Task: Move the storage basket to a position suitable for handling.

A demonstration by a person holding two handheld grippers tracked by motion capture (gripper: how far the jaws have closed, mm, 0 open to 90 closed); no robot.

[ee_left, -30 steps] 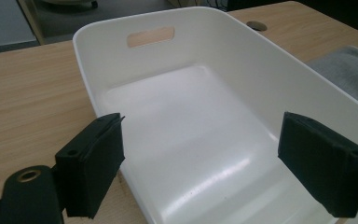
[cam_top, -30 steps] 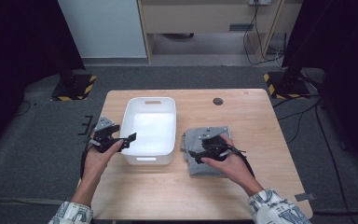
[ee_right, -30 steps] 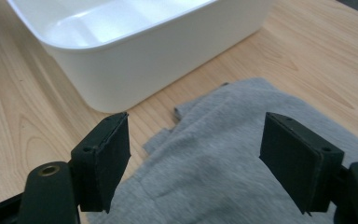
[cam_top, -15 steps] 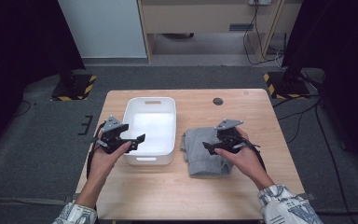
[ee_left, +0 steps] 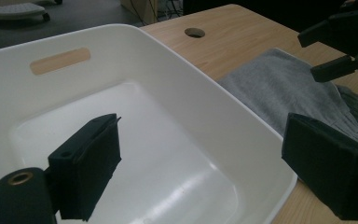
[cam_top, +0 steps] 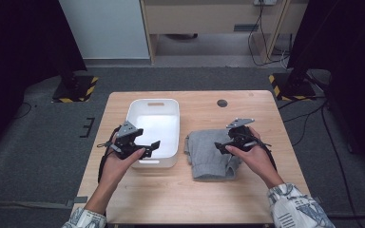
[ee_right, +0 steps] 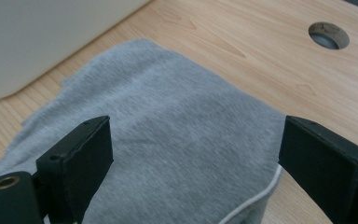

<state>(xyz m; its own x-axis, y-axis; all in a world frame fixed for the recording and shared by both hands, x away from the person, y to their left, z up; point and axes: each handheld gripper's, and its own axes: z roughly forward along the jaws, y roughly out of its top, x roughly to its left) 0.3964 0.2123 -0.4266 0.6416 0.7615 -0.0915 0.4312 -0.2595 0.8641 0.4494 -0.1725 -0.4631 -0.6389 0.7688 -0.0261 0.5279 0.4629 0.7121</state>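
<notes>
A folded grey cloth lies flat on the wooden table, just right of a white plastic bin. My right gripper hovers over the cloth's right part, and its jaws have just been opening. In the right gripper view the right gripper stands open, with the cloth below the pads and nothing pinched. My left gripper is open at the bin's front left corner. In the left gripper view the left gripper spans the bin's rim with nothing held.
The bin holds nothing. A round cable hole sits in the table behind the cloth. Bare wood runs along the table's near edge. Dark floor and yellow-black striped stand feet surround the table.
Both hands shifted to the right. The left gripper came closer to the bin's front corner. The right gripper drew from the cloth's middle toward its right side, and its jaws widened.
</notes>
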